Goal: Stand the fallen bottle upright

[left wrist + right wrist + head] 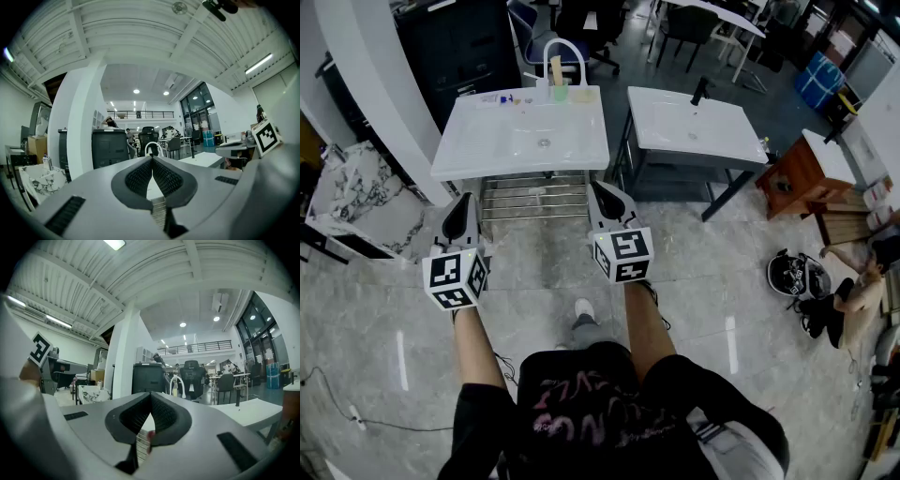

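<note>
Lying on the sink (487,161), the bottle (505,98) is well beyond both claws (465,199) (598,187).

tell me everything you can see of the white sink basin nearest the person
The white rectangular sink basin looks like glossy ceramic, with a shallow bowl and a small round drain at its centre. A white arched tap and a few small items are along its back edge. It sits on a slatted metal stand.

Left gripper (467,199) and right gripper (596,186) — both level, jaws together — point toward a white washbasin (487,145). An arched white tap (564,40) and small items (508,97) occupy its rear ledge. A second washbasin (694,131) stands to the right.
</note>
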